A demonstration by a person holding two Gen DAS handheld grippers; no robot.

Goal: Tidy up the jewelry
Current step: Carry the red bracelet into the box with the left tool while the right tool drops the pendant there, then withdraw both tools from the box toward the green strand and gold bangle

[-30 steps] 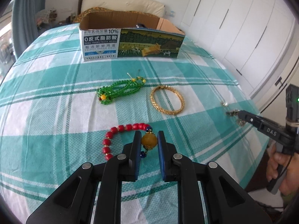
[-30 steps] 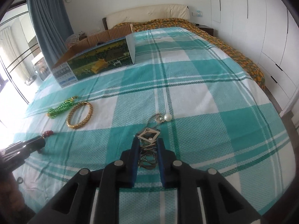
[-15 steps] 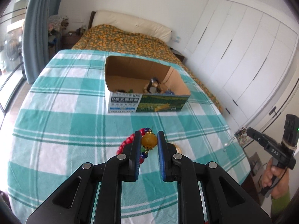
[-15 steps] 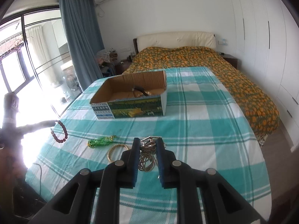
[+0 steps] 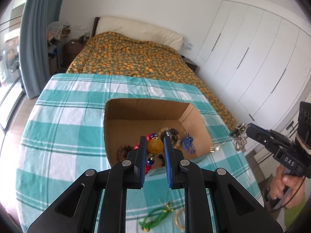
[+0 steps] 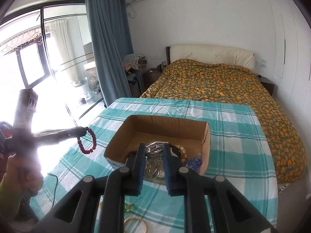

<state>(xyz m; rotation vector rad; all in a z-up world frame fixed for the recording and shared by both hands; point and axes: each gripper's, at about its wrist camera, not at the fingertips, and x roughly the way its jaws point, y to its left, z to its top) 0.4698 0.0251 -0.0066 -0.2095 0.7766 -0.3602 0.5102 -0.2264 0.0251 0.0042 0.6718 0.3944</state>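
Note:
My left gripper (image 5: 155,148) is shut on the amber bead of a red bead bracelet (image 5: 155,145) and holds it in the air above the near edge of an open cardboard box (image 5: 143,106). The bracelet hangs from it in the right wrist view (image 6: 87,141). My right gripper (image 6: 154,150) is shut on a silver chain necklace (image 6: 153,167) above the box (image 6: 167,125). In the left wrist view the necklace (image 5: 238,136) dangles with a pearl (image 5: 217,148) just right of the box. Several jewelry pieces lie inside the box.
A green bead string (image 5: 155,218) and a gold bangle (image 5: 179,218) lie on the teal checked cloth (image 5: 64,128) in front of the box. The bangle also shows in the right wrist view (image 6: 136,226). A bed with an orange cover (image 5: 132,58) stands behind.
Both grippers have lifted their jewelry off the cloth and carried it up and forward over the box. The green string and gold bangle stayed on the cloth.

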